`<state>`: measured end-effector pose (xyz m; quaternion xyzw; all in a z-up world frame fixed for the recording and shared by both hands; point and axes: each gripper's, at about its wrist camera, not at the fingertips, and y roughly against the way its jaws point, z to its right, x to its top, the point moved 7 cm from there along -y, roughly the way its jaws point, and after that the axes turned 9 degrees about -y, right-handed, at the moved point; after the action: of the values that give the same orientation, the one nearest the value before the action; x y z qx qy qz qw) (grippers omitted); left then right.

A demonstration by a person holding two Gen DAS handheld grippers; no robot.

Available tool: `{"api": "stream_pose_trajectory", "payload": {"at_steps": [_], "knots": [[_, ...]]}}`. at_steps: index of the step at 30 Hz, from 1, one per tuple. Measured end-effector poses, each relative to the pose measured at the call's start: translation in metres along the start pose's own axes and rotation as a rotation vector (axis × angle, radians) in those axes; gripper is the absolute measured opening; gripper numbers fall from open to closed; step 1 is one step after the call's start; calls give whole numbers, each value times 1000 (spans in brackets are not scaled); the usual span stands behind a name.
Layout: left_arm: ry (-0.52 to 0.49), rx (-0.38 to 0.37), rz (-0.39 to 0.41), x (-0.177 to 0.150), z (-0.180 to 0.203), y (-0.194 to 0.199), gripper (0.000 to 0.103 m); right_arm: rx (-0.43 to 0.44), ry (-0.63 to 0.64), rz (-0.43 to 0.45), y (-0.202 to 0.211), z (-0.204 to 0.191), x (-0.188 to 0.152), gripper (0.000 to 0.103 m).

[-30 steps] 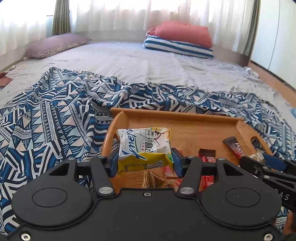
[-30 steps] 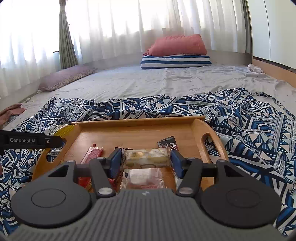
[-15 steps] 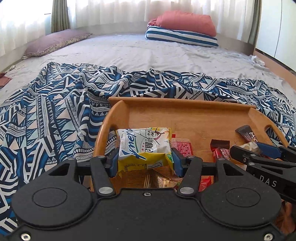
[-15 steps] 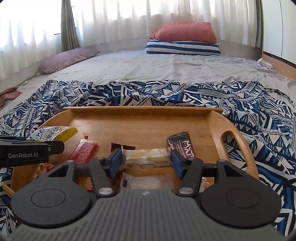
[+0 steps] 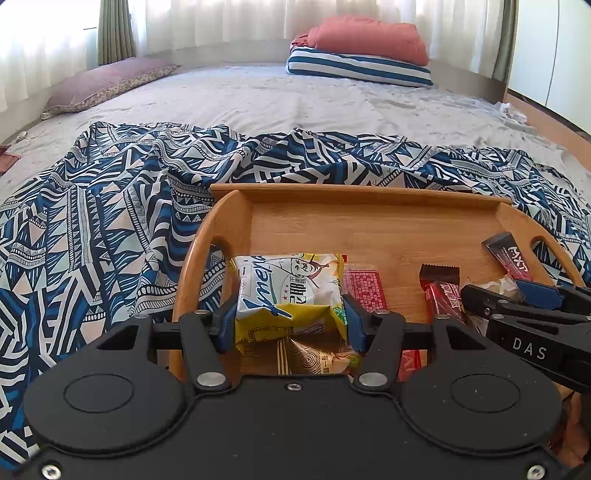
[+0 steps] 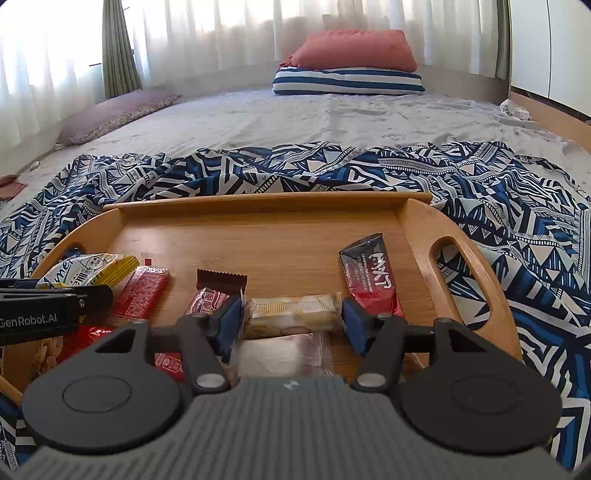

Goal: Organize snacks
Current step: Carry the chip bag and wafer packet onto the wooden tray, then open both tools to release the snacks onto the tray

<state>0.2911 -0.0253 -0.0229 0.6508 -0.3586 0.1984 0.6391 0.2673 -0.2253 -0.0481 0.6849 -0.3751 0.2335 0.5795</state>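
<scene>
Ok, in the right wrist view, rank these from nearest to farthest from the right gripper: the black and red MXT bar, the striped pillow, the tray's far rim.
1. MXT bar, on the tray just right of the right gripper.
2. Tray's far rim, straight ahead.
3. Striped pillow, far back on the bed, under the red pillow.

A patterned blanket (image 6: 480,192) lies on my bed (image 6: 295,114). Two stacked pillows (image 6: 351,66) sit by the curtains (image 6: 221,33); a mauve one (image 5: 107,85) lies left.

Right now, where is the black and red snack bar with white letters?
In the right wrist view, the black and red snack bar lies flat on the wooden tray, near its right handle, just beyond the right hand-held gripper.
</scene>
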Motion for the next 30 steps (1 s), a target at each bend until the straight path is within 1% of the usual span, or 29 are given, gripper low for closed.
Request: {"api": "stream_pose_trajectory", "payload": {"at_steps": [6,10,12,17,22,23,25,27,30], "knots": [[-6,5,-5,-2,2,-1,55,-6,16,-3,-1,-2,0,65],[-5,2,-6,-2,2,-1,59,-5,14,-4,0,-2,0,66],[-6,2,-7,-2,2,-1,59,-1,9,-6,0,-2,0,74],[-3,-7,-12,-2,2,0,64,0,3,-15,1,-2,0,76],[-1,-3,3,0,1,7,78,-6,1,-14,4,0,1,78],[-4,-2,8,0,1,9,80,-4,-1,-13,5,0,2,80],[-6,-1,15,1,0,13,88,-1,-2,-9,8,0,4,84],[-8,4,25,1,-1,18,89,-7,1,-3,12,0,6,89],[-4,8,39,3,-4,27,95,-6,10,17,22,-2,9,92]]}}
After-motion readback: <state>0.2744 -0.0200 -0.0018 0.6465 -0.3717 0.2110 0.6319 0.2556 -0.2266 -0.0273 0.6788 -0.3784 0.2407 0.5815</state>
